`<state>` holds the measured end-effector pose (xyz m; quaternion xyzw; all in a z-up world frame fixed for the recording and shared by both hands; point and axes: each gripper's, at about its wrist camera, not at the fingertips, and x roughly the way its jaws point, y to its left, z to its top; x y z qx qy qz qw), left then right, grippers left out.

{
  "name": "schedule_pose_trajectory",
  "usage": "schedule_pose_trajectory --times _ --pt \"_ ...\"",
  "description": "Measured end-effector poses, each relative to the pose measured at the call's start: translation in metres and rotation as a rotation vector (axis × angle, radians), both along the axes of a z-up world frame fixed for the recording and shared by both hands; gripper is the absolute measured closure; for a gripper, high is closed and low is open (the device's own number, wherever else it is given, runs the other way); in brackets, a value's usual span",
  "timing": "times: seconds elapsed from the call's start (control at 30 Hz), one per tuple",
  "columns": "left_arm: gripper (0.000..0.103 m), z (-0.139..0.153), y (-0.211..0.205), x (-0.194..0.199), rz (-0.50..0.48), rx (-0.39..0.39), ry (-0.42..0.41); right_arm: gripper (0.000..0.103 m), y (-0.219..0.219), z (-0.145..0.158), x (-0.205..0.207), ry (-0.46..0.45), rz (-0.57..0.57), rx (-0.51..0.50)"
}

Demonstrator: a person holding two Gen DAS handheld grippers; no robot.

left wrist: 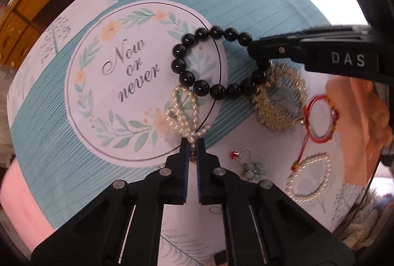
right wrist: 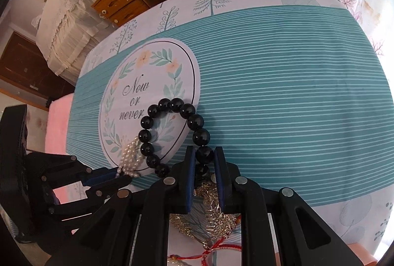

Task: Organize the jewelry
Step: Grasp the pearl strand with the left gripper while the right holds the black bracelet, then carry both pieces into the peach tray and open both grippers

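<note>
Left wrist view: on your left, your left gripper (left wrist: pixel 193 142) has its fingers pressed close on the knot end of the pearl bracelet (left wrist: pixel 183 107). The pearl loops lie on the cloth (left wrist: pixel 49 142), on the white circle with the words. One loop touches the black bead bracelet (left wrist: pixel 187 78).

In the middle lies that black bead bracelet, a big ring of round shiny beads. Part of it sits on the white circle and part on the blue stripes.

To the right, your right gripper (right wrist: pixel 204 155) has one black bead between its fingers. The fingers look snug on the bead, so it is pinched. Just under it lies the gold spiky bracelet (left wrist: pixel 278 103), and the black ring touches it. Further right are a red string bracelet (left wrist: pixel 320 118), a thin pearl bracelet (left wrist: pixel 310 177), and some small earrings (left wrist: pixel 248 162).

To do this step well, lift each bracelet slowly and straight up. Pull the two apart gently, since they touch and could snag. Watch that the black beads do not drag the gold one along. Round beads can slip, so keep a firm pinch.
</note>
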<state>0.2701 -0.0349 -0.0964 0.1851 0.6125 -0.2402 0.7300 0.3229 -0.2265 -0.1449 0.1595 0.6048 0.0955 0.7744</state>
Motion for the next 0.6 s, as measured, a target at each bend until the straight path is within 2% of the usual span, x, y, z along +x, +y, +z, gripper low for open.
schedule_pose_trajectory --times 0.17,0.27,0.3,0.47,0.6 --pt "0.100 0.025 0.013 -0.008 0.056 -0.016 -0.031 0.089 -0.005 0.022 -0.010 -0.054 -0.016 0.060" --pt "0.100 0.050 0.016 -0.022 0.106 -0.036 -0.066 0.089 -0.007 0.046 -0.018 -0.100 -0.020 0.088" --pt "0.100 0.057 0.020 -0.013 0.121 -0.043 -0.076 0.089 -0.008 0.055 -0.022 -0.119 -0.021 0.098" --pt "0.100 0.099 0.020 -0.020 0.188 -0.074 -0.155 0.089 -0.011 0.109 -0.047 -0.209 -0.020 0.132" --pt "0.100 0.148 0.005 -0.051 0.198 -0.129 -0.222 0.089 -0.020 0.155 -0.081 -0.294 -0.030 0.154"
